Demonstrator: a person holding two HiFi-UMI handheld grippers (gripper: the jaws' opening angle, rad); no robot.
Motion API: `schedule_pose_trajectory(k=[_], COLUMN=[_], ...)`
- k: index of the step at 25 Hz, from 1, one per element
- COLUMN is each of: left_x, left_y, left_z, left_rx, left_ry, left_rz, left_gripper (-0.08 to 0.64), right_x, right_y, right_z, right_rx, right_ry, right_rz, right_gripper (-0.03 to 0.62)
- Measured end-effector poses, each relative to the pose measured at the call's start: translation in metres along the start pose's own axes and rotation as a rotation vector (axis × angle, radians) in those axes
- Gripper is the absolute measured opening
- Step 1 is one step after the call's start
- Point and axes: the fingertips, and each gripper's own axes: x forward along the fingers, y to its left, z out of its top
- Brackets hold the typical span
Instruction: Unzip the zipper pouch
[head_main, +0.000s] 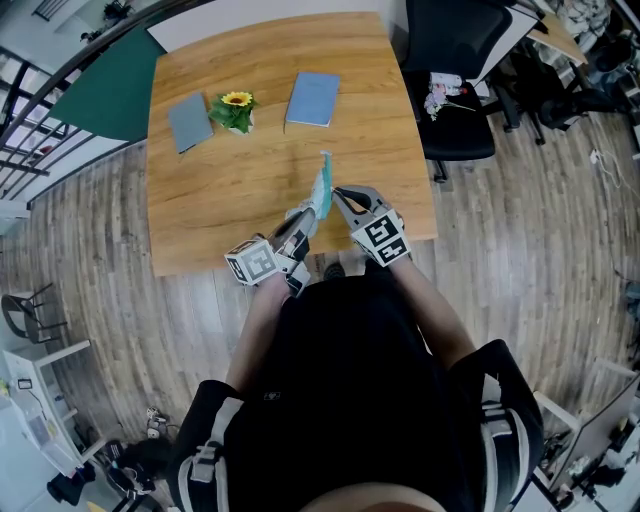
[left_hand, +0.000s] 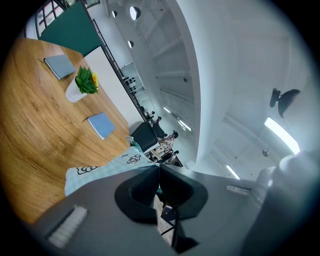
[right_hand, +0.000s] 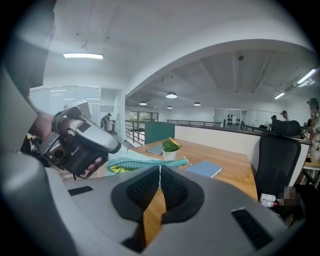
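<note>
A light blue zipper pouch (head_main: 321, 190) with cloud prints hangs above the wooden table's front edge, held between both grippers. My left gripper (head_main: 301, 222) is shut on the pouch's near end; in the left gripper view the fabric (left_hand: 98, 170) runs out to the left of the closed jaws. My right gripper (head_main: 336, 192) is shut at the teal zipper line (right_hand: 150, 163); the pull itself is hidden between the pads. Part of the zipper gapes and shows yellow lining (right_hand: 116, 169). The left gripper (right_hand: 76, 138) and the fingers holding it show at the left of the right gripper view.
On the table (head_main: 210, 200) stand a small potted sunflower (head_main: 236, 108), a grey-blue notebook (head_main: 189, 121) to its left and a blue notebook (head_main: 313, 98) to its right. A black office chair (head_main: 455, 80) stands beside the table's right edge.
</note>
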Motion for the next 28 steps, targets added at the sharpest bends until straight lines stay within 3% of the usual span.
schedule_pose_trajectory(k=[28], left_x=[0.003], left_y=[-0.006], left_z=[-0.007], left_rx=[0.004], left_ry=[0.021], left_rz=[-0.024], left_gripper=[0.002], right_x=[-0.005], right_y=[-0.016], right_z=[-0.004], right_rx=[0.031], right_ry=[-0.002], right_rz=[-0.052], right_gripper=[0.011])
